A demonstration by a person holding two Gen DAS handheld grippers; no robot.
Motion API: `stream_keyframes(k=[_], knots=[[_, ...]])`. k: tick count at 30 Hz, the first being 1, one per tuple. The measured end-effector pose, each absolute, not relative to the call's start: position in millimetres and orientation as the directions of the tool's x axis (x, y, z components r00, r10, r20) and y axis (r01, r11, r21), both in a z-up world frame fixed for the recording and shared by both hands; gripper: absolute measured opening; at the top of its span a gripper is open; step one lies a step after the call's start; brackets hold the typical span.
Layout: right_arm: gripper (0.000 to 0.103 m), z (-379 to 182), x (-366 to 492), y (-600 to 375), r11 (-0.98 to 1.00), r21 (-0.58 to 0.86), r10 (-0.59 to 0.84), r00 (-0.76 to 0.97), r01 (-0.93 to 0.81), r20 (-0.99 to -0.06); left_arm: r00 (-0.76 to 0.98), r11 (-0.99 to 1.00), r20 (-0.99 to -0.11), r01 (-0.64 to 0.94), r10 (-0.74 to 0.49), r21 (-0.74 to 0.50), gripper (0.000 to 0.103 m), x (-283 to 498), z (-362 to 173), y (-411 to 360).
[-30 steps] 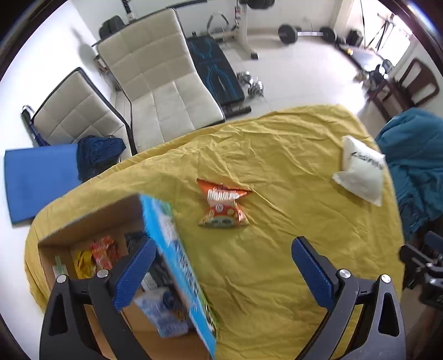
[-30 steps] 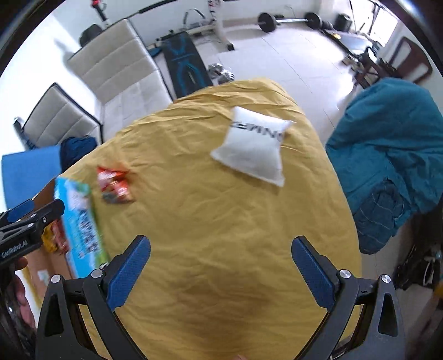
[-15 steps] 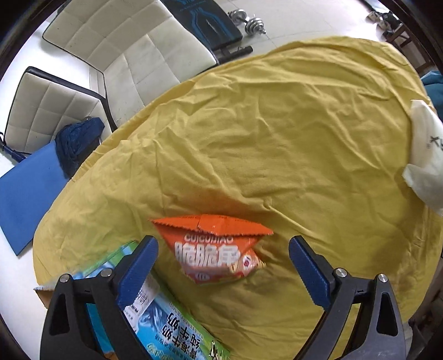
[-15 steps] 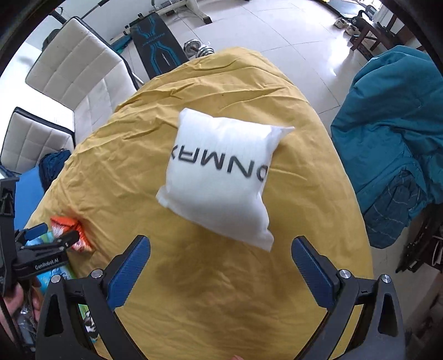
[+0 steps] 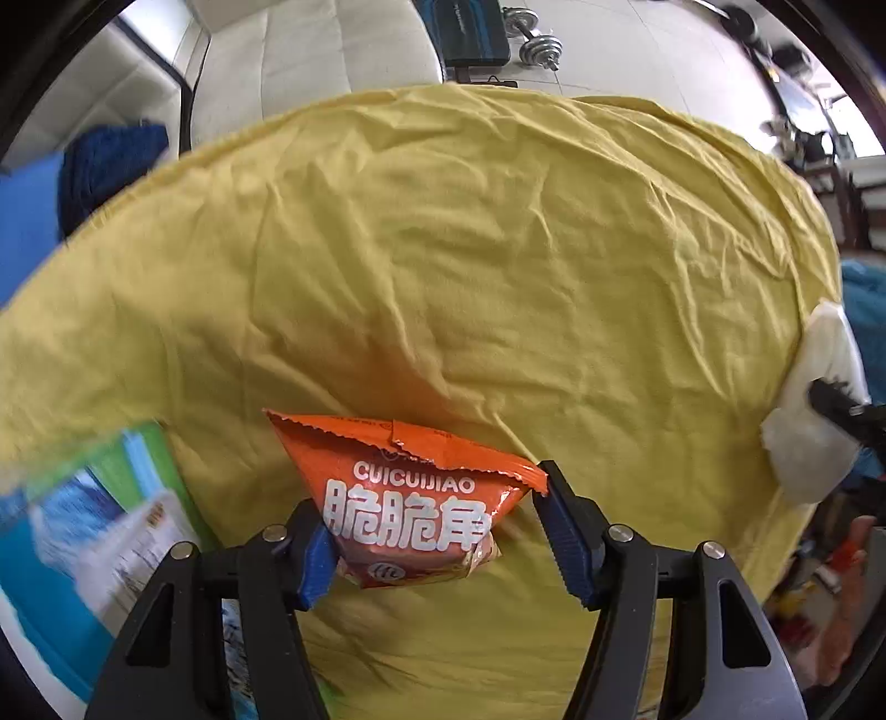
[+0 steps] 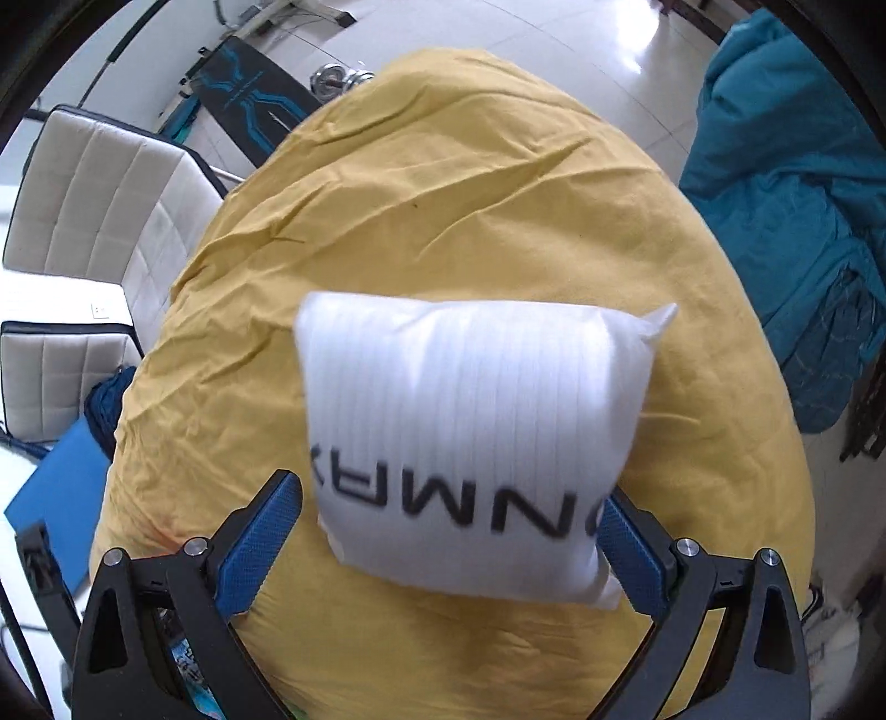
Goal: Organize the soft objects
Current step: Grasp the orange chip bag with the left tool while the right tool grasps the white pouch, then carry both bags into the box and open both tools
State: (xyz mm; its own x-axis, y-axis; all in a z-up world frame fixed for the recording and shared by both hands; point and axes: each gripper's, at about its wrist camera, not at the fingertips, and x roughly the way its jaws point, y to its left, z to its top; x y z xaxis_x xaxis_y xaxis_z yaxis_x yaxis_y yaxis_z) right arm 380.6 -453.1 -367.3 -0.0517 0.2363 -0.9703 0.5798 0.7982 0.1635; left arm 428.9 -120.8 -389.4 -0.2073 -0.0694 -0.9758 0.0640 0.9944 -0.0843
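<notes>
An orange snack bag (image 5: 410,498) lies on the yellow cloth (image 5: 470,249). My left gripper (image 5: 437,531) is open and straddles the bag's lower part; the left pad touches it, the right pad sits just beside its corner. A white pillow-like pack with black letters (image 6: 470,432) lies on the yellow cloth (image 6: 443,194). My right gripper (image 6: 443,531) is open around the pack's near edge, with a gap at the left pad. The pack also shows at the right edge of the left wrist view (image 5: 814,421).
A blue and green box flap (image 5: 105,531) lies at the left of the left wrist view. White chairs (image 6: 94,210) stand past the table's far left. A teal garment (image 6: 792,194) hangs at the right. Dumbbells (image 5: 534,44) lie on the floor.
Both grippers moved forward and down. The left one now brackets the snack bag and its jaws have narrowed. The right one now brackets the white pack.
</notes>
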Motion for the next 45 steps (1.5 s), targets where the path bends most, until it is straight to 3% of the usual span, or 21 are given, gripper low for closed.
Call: stream_keyframes(k=[5, 11, 21, 23, 26, 29, 36, 45], knots=[[0.083, -374.7, 385.7, -441.8, 0.877, 0.119, 0.204, -0.137, 0.465, -0.969, -0.227, 0.985, -0.958, -0.023, -0.174, -0.174, 0.062, 412.8, -391.4, -109.5], [0.082, -376.1, 371.4, -399.8, 0.970, 0.116, 0.169, -0.256, 0.212, -0.952, -0.233, 0.983, -0.957, 0.008, -0.174, -0.181, 0.065, 389.5, -396.5, -121.0], [0.085, -388.1, 361.0, -379.6, 0.973, 0.078, 0.125, -0.210, 0.217, -0.970, -0.225, 0.978, -0.955, 0.037, -0.193, -0.207, 0.067, 366.1, -409.5, -126.7], [0.085, -389.3, 355.8, -376.1, 0.972, 0.073, 0.120, -0.208, 0.222, -0.971, -0.213, 0.981, -0.962, 0.056, -0.169, -0.185, 0.064, 356.3, -408.2, -123.7], [0.083, -388.7, 351.6, -373.4, 0.976, 0.056, 0.100, -0.205, 0.212, -0.974, -0.191, 0.984, -0.970, 0.066, -0.148, -0.163, 0.046, 345.2, -411.2, -126.5], [0.079, -389.5, 340.5, -364.5, 0.976, 0.034, 0.076, -0.190, 0.216, -0.979, -0.151, 0.985, -0.978, 0.069, -0.145, -0.156, 0.042, 336.8, -407.8, -126.4], [0.072, -372.4, 326.8, -363.5, 0.973, 0.035, 0.074, -0.167, 0.226, -0.983, -0.079, 0.985, -0.987, 0.085, -0.141, -0.148, 0.039, 320.2, -387.0, -136.5], [0.071, -319.0, 300.4, -331.9, 0.979, 0.077, 0.093, -0.079, 0.188, -0.992, 0.020, 0.979, -0.982, 0.082, -0.188, -0.186, 0.038, 289.1, -337.0, -132.8]])
